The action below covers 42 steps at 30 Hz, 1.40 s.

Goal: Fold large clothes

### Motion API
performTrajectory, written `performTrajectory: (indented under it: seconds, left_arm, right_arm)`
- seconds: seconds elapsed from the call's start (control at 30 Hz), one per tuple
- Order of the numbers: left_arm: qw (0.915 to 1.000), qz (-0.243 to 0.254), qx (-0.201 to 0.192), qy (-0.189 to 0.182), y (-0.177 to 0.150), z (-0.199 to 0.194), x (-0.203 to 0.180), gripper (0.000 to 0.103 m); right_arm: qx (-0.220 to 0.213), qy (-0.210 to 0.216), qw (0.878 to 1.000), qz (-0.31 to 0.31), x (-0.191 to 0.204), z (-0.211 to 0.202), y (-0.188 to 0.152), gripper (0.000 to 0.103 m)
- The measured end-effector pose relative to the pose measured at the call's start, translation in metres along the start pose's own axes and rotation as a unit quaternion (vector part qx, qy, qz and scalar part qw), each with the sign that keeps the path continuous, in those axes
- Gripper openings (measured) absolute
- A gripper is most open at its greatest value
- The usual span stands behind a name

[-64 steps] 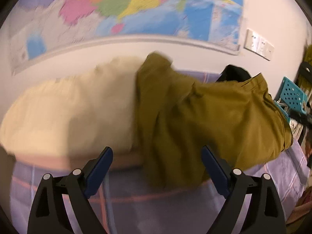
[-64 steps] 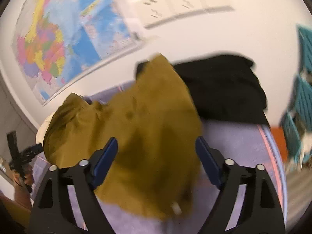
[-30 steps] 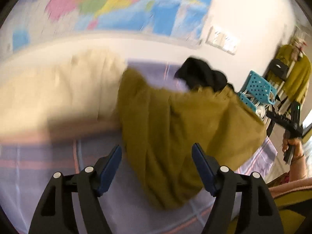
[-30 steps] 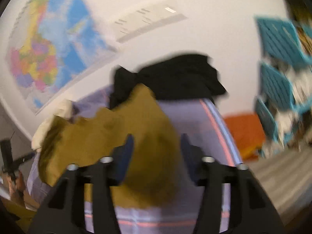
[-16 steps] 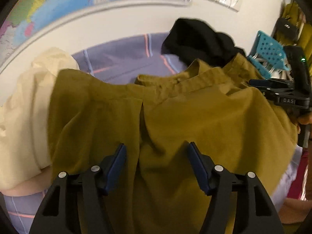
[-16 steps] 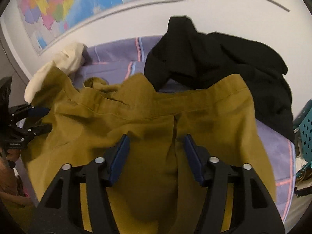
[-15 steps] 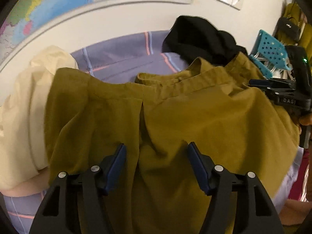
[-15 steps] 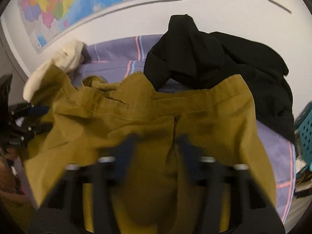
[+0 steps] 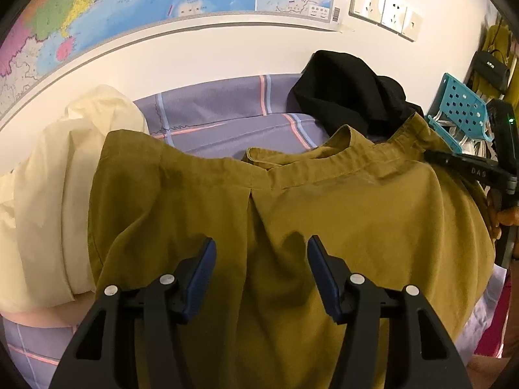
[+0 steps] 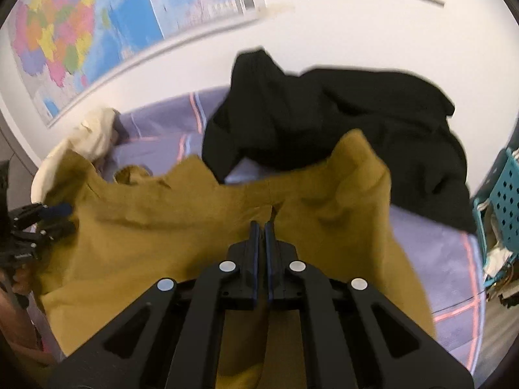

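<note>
Right claw (image 10: 262, 227) has its jaws pressed together on a fold of the shirt (image 10: 162, 236), pinched near the middle of the olive cloth just below its collar edge. Left claw (image 9: 259, 259) stands about half open and is closing, its blue pads (image 9: 201, 269) on either side of a stretch of the same shirt without pressing it yet. From the left wrist view the right claw also shows at the far right edge, gripping the shirt near one end of the collar.

Beyond the claws, the shirt lies spread over a purple striped sheet (image 9: 227, 110), back side up, its collar (image 9: 324, 159) toward the wall. To the left, partly under the shirt, lies a cream garment (image 9: 48, 168). To the right, past the collar, a black garment (image 9: 343, 87) is heaped up and touches the shirt's edge. A teal crate (image 9: 460, 103) stands off the sheet's right side. Farthest back, a map (image 9: 146, 3) and a row of sockets (image 9: 386, 9) hang on the white wall.
</note>
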<state>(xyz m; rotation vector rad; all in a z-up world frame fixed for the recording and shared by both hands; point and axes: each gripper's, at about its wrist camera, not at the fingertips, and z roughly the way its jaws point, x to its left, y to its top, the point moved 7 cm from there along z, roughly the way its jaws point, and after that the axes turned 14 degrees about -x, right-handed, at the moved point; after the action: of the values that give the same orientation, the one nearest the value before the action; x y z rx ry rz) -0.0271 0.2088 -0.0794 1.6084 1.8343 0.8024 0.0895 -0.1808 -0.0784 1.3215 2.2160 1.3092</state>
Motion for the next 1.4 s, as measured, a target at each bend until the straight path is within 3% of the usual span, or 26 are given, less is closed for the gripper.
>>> performTrajectory:
  seconds: [0.17,0.27,0.47,0.7,0.83,1.13,1.23,1.4]
  left_arm:
    - [1.0,-0.005,0.0,-0.002,-0.001,0.001,0.003,0.057]
    - [0.9999,-0.011,-0.002,-0.003,-0.001,0.001,0.005,0.057]
    - [0.9994,-0.033,0.004,-0.006,-0.001,0.008,0.015,0.057]
    - [0.9984,-0.056,0.011,-0.001,-0.002,0.022,0.03,0.056]
    - [0.9982,-0.059,0.008,-0.007,-0.001,0.014,0.03,0.057]
    - [0.9962,-0.044,-0.025,-0.071,-0.02,-0.044,0.017,0.062]
    - [0.9966,-0.04,-0.016,-0.07,-0.04,-0.046,0.016,0.063]
    - [0.9951,-0.082,-0.004,-0.054,-0.056,-0.029,0.028,0.062]
  right_arm:
    - [-0.035,0.008,0.999,0.005,0.009,-0.021,0.012,0.034]
    - [-0.059,0.044,0.997,-0.003,0.03,-0.036,0.02,0.041]
    - [-0.021,0.102,0.993,-0.051,0.08,-0.016,0.006,0.04]
    - [0.04,0.091,0.994,-0.041,0.077,0.038,-0.014,0.035]
    - [0.015,0.095,0.995,-0.026,0.072,0.02,-0.007,0.039]
    - [-0.044,0.107,0.993,-0.008,0.049,-0.069,-0.012,0.044]
    - [-0.03,0.086,0.996,0.014,0.029,-0.072,-0.032,0.044]
    - [-0.018,0.072,0.995,0.074,0.001,-0.055,-0.052,0.037]
